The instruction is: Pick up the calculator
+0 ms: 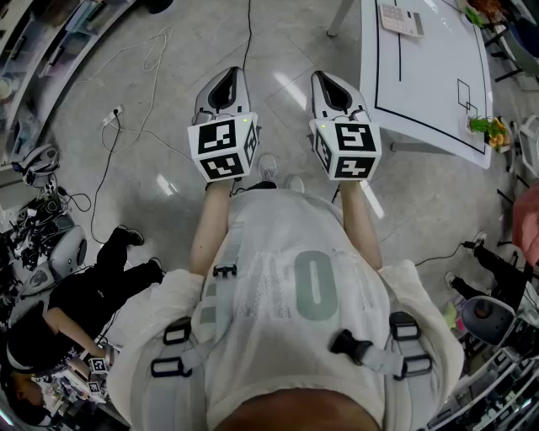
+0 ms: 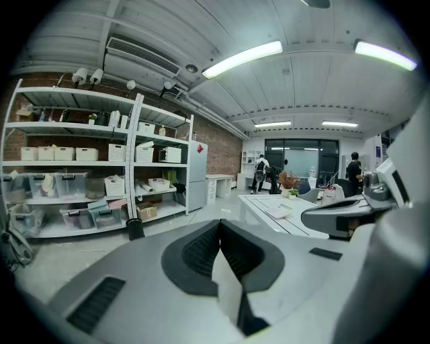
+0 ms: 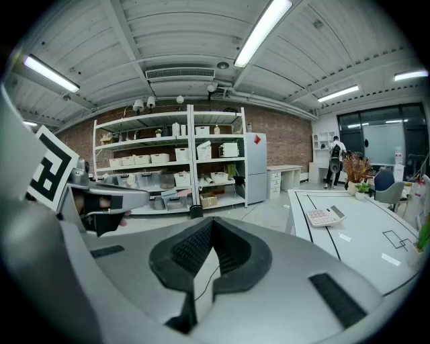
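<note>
The calculator (image 1: 400,18), white with pale keys, lies at the far end of a white table (image 1: 438,80) marked with black lines. It also shows in the right gripper view (image 3: 325,216) and, small, in the left gripper view (image 2: 277,212). Both grippers are held side by side over the floor, short of the table. My left gripper (image 1: 227,77) (image 2: 220,225) is shut with nothing between its jaws. My right gripper (image 1: 328,82) (image 3: 212,225) sits closer to the table's near left edge, its jaws closed together and empty too.
A small green and orange item (image 1: 487,128) stands near the table's right edge. Cables (image 1: 126,118) trail over the floor at left. A person in black (image 1: 67,311) sits low at left. Storage shelves (image 2: 80,168) line the brick wall; people (image 2: 261,171) stand far off.
</note>
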Demonstrator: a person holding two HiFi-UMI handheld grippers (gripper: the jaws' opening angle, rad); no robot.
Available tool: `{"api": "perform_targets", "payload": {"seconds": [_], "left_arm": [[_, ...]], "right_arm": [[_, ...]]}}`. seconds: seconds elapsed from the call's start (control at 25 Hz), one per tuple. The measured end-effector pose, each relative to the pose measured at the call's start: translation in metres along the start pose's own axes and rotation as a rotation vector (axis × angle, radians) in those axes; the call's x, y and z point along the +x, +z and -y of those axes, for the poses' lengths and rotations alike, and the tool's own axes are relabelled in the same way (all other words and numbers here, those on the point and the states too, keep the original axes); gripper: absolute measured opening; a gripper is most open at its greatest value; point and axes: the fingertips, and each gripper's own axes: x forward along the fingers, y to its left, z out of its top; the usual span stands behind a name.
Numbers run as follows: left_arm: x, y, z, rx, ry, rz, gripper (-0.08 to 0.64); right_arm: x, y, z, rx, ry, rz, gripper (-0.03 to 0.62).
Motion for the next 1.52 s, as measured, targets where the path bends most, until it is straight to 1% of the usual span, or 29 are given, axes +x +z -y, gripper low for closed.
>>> {"api": "perform_targets", "payload": {"seconds": [0.24, 0.4, 0.6, 0.8, 0.92, 1.04, 1.12, 1.2, 1.32, 1.4, 1.52], "left_arm": [[0.009, 0.000, -0.017, -0.003, -0.006, 0.008, 0.021], [0.012, -0.001, -0.034, -0.010, -0.011, 0.007, 0.021], [0.013, 0.003, -0.055, 0.001, -0.043, 0.028, 0.021], [0.030, -0.003, -0.078, -0.048, -0.065, 0.028, 0.021], [0.042, -0.001, -0.084, -0.058, -0.078, 0.030, 0.021], [0.055, 0.002, -0.085, -0.073, -0.071, 0.050, 0.021], [0.066, 0.000, -0.083, -0.075, -0.075, 0.061, 0.021], [0.082, -0.003, -0.082, -0.068, -0.081, 0.072, 0.021], [0.111, -0.011, -0.093, -0.068, -0.064, 0.051, 0.021], [0.129, -0.012, -0.102, -0.077, -0.050, 0.029, 0.021], [0.165, 0.002, -0.109, -0.077, -0.038, 0.024, 0.021]], "right_arm": [[0.015, 0.000, -0.005, -0.010, -0.002, -0.003, 0.003], [0.027, 0.003, -0.017, 0.009, 0.002, 0.011, 0.003], [0.041, 0.003, -0.034, 0.014, -0.009, 0.019, 0.003], [0.050, 0.002, -0.040, -0.004, -0.028, 0.004, 0.003], [0.057, 0.006, -0.034, 0.002, -0.041, 0.007, 0.004], [0.070, 0.005, -0.025, -0.019, -0.055, 0.009, 0.004], [0.084, 0.000, -0.018, -0.034, -0.058, 0.018, 0.005], [0.105, -0.002, -0.010, -0.029, -0.049, 0.030, 0.005], [0.141, -0.002, -0.005, -0.012, -0.018, 0.025, 0.005], [0.161, 0.004, -0.002, -0.014, 0.004, 0.020, 0.005], [0.195, 0.024, 0.014, -0.024, 0.030, 0.018, 0.005]]}}
